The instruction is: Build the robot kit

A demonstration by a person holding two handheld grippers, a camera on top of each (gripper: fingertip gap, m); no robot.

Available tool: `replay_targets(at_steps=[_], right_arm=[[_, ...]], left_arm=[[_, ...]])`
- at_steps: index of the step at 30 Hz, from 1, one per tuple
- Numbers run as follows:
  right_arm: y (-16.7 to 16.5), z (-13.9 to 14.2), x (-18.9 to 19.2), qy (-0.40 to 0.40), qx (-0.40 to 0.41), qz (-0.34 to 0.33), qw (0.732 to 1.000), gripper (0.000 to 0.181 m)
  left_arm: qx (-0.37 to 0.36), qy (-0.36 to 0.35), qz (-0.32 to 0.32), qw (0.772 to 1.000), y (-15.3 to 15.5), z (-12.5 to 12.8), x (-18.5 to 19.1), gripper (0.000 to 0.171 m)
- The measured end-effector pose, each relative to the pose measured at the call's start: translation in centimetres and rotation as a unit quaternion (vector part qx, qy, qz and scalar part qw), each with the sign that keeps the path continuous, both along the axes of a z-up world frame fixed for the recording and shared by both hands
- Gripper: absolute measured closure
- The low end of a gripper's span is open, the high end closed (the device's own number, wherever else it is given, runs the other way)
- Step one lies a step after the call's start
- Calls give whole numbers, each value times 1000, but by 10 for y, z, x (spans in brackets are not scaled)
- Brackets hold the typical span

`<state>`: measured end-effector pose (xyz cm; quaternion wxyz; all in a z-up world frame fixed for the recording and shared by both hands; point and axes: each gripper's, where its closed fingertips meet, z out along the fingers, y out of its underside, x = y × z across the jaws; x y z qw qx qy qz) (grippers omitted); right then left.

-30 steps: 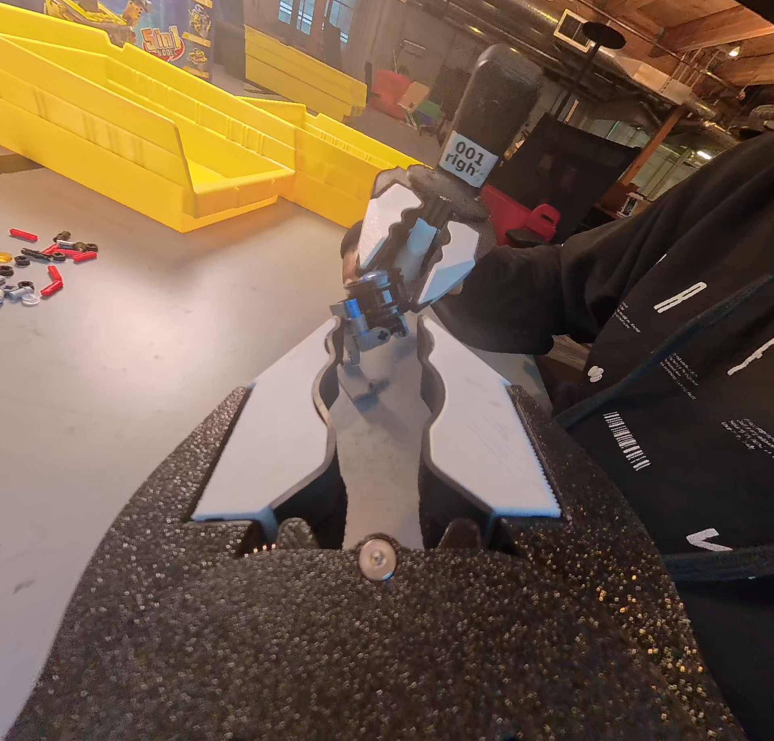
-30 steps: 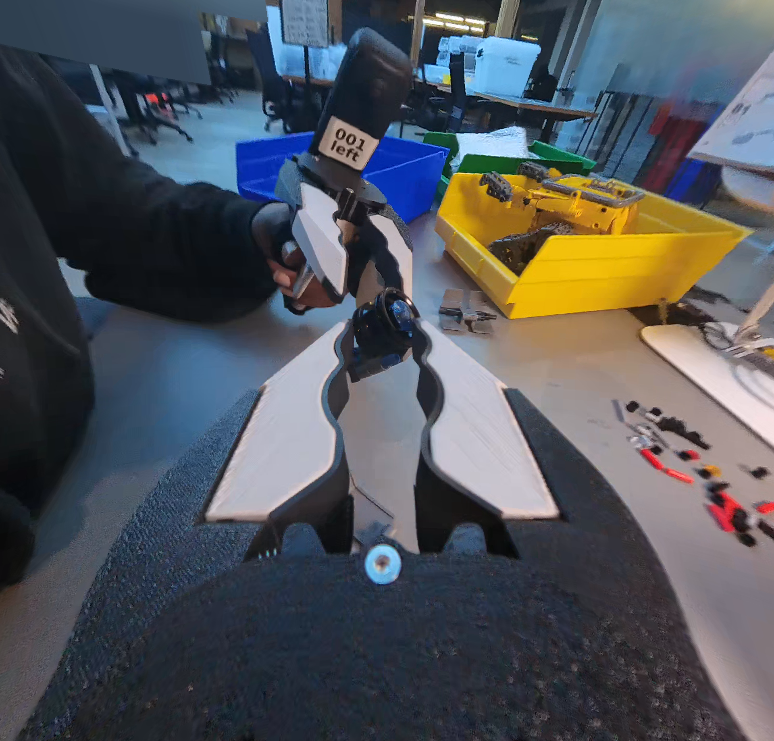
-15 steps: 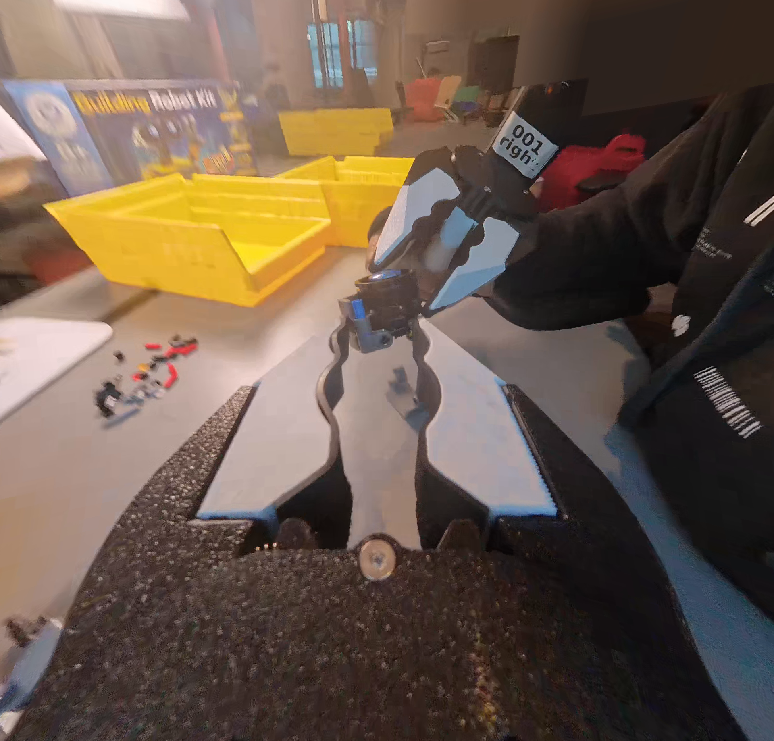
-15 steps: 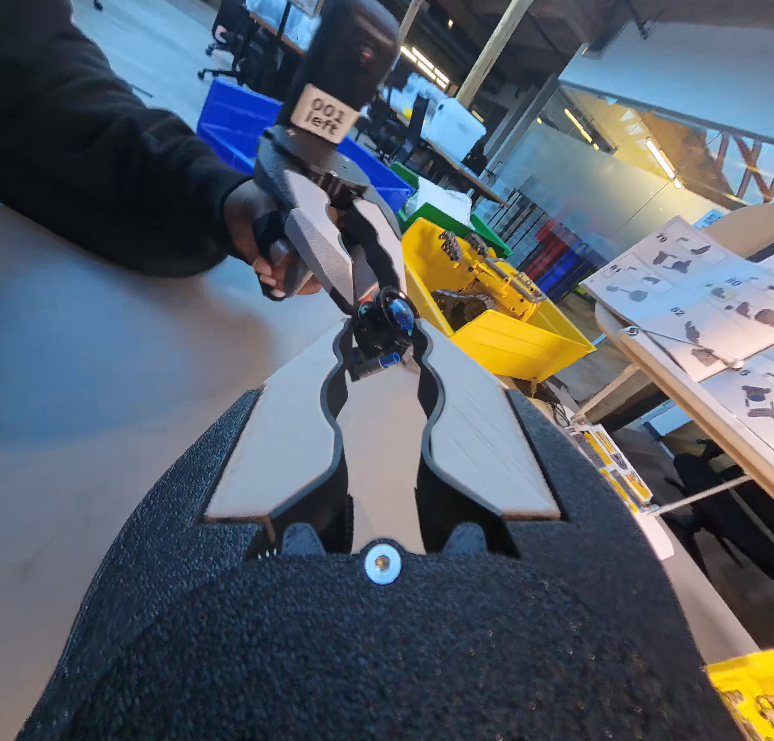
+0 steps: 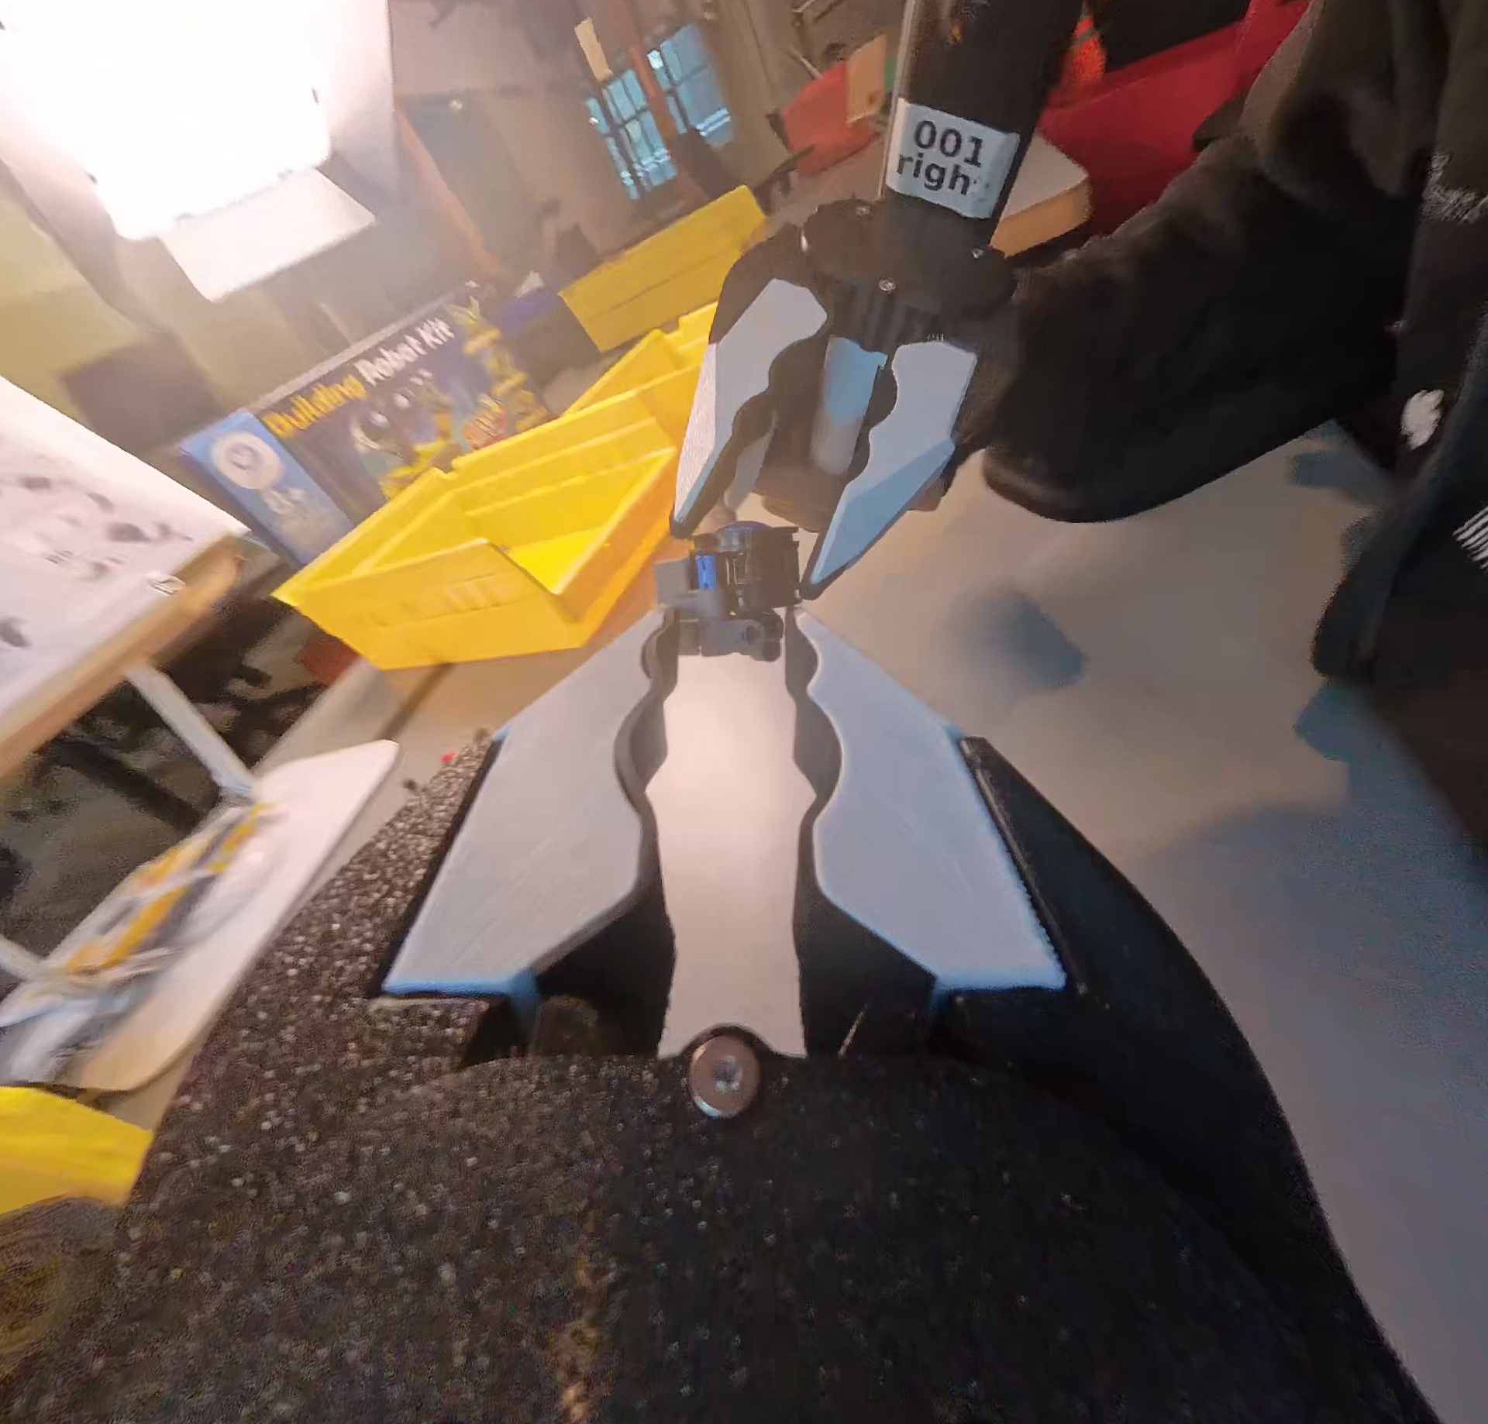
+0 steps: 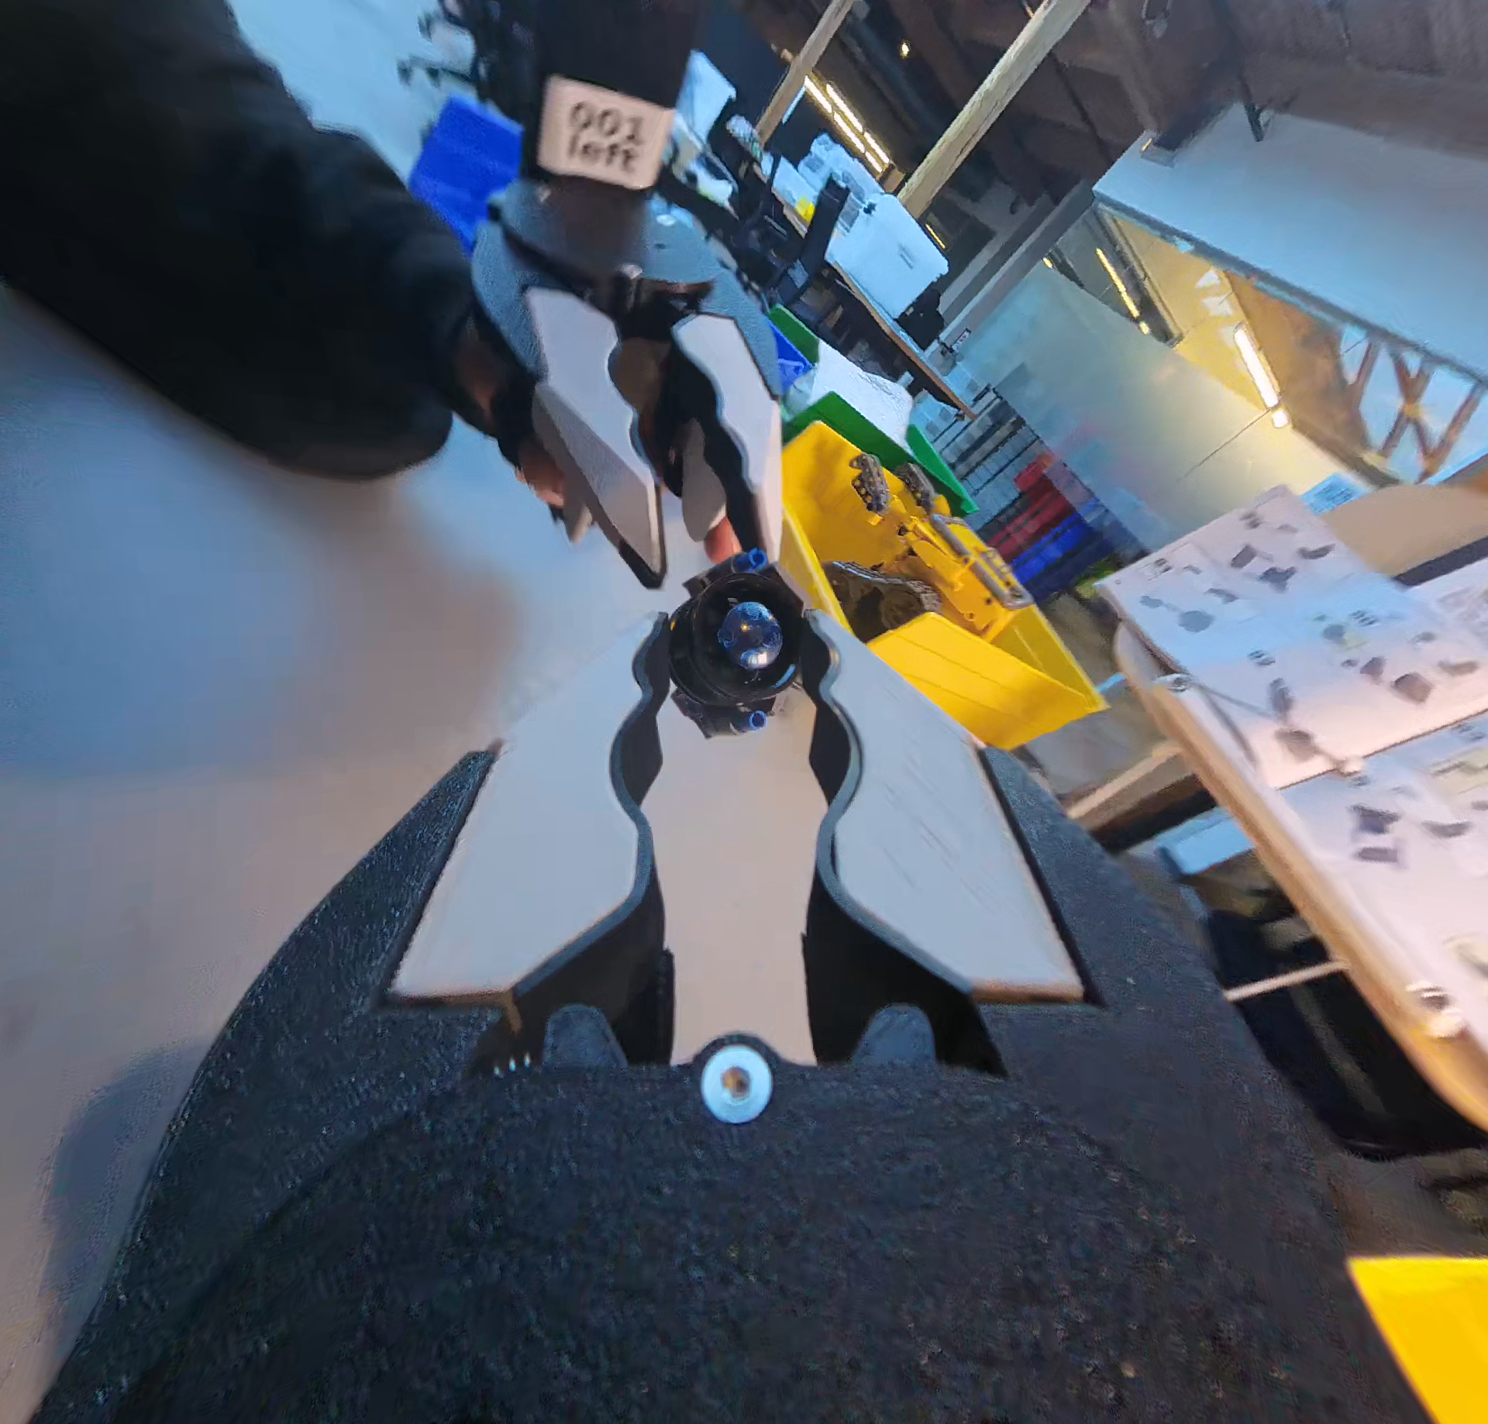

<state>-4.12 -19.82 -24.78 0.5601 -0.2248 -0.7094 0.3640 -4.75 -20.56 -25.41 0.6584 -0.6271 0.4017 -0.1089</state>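
Above the grey table (image 5: 1167,741), the right gripper (image 6: 737,645) pinched a small black-and-blue assembly (image 6: 737,649) at its fingertips, while the left gripper (image 5: 729,633), jaws parted, touched it from below.

Each camera sits just behind its own jaws and looks forward along them, close over the grey counter (image 5: 1208,741). The left wrist view faces the right gripper (image 5: 745,556) and yellow bins (image 5: 515,572) behind it. The right wrist view, strongly tilted, faces the left gripper (image 6: 708,572). Both share the small black-and-blue part (image 6: 737,649) between them.
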Motion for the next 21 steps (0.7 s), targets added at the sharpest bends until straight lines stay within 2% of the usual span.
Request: replay_targets(at_steps=[4,7,9,15,21], right_arm=[[-9,-16,5,7,141,4,990,149],[-26,-25,6,14,200,24,979,149],[-35,-28,6,16,216,36,976,149],[-16,-1,5,52,124,-2,991,148],[-16,0,5,38,64,10,997,147]], left_arm=[[-113,-76,-53,989,-3,-9,-2,117],[-140,-48,-83,986,-10,-23,8,118],[-144,-8,-99,985,-17,-33,15,139],[-69,-19,-49,996,-8,-9,2,141],[-23,14,-20,999,-5,-4,1,141]])
